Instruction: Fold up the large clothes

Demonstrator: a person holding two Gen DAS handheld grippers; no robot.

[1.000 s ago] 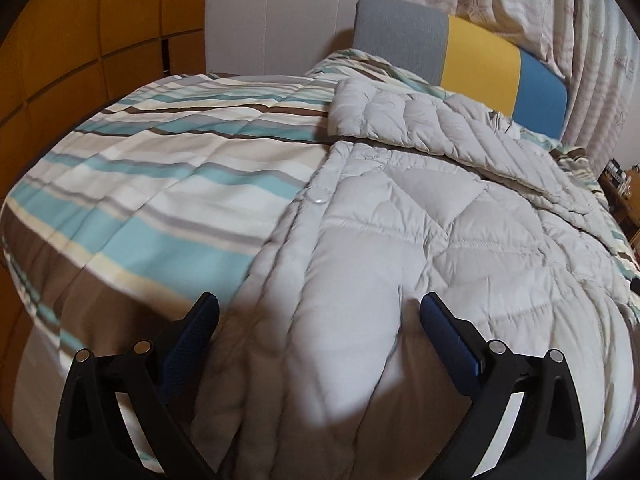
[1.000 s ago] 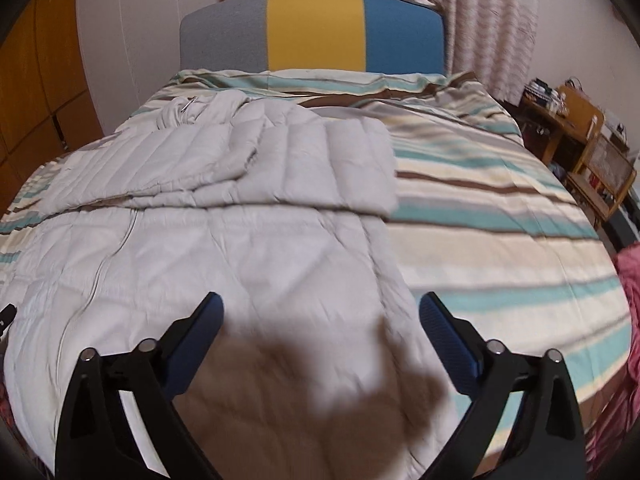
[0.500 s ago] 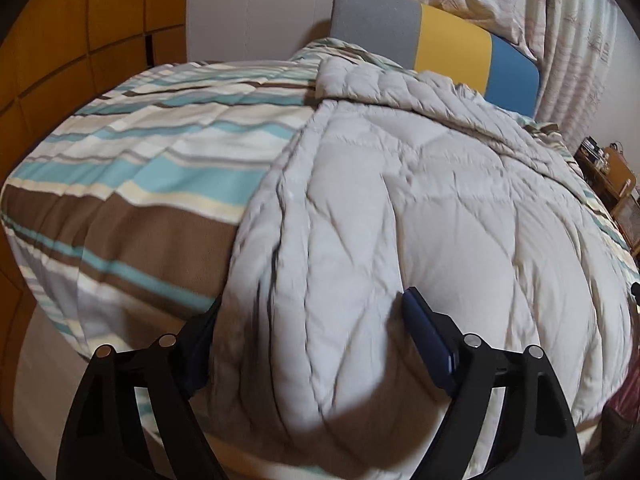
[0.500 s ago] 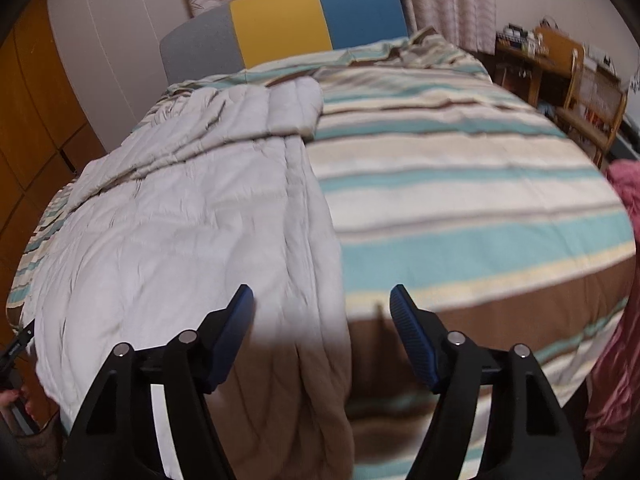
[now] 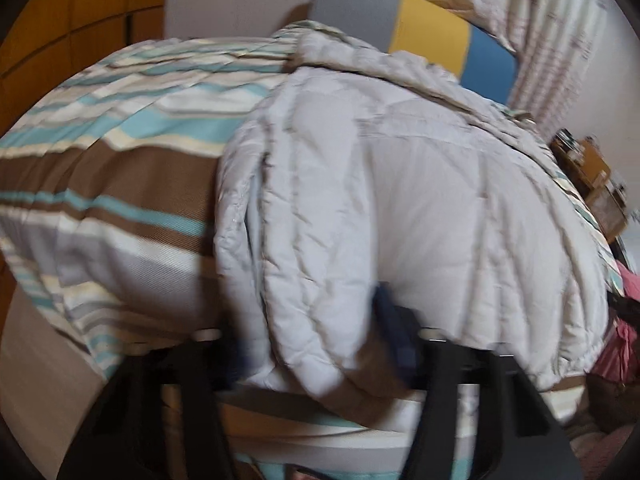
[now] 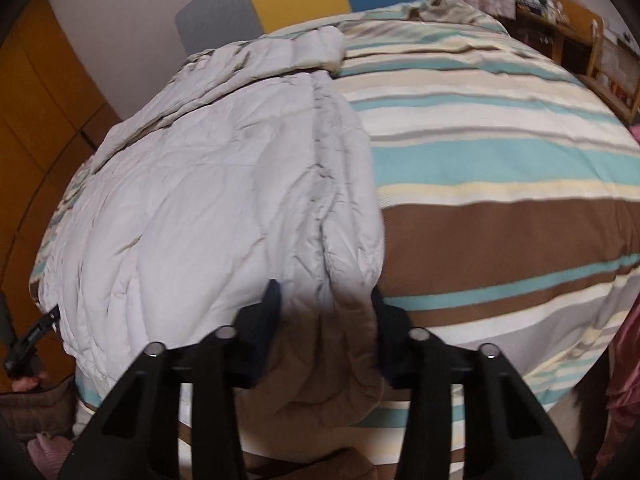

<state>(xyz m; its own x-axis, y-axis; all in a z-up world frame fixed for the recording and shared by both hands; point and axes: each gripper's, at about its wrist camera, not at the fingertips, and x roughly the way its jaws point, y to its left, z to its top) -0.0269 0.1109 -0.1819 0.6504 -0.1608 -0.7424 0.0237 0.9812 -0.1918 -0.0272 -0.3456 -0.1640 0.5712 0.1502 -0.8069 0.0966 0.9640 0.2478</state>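
Observation:
A large pale grey quilted down coat (image 5: 420,184) lies spread on a striped bed, its hem hanging over the near edge. In the left wrist view my left gripper (image 5: 312,340) has its jaws around the coat's left hem corner, closed in on the puffy fabric. In the right wrist view the same coat (image 6: 208,184) fills the left half, and my right gripper (image 6: 326,320) has its jaws around the coat's right hem corner. The upper part of the coat is folded over near the headboard.
The bed has a striped duvet (image 6: 500,184) in teal, cream and brown, and a grey, yellow and blue headboard (image 5: 416,24). Orange wardrobe panels (image 6: 36,112) stand at the left. A wooden shelf unit (image 6: 580,32) stands at the right. Pink cloth (image 5: 620,344) lies by the bed.
Both grippers dropped to the bed's near edge and moved in on the coat's hem corners. Their jaws went from wide open to closed in on the fabric.

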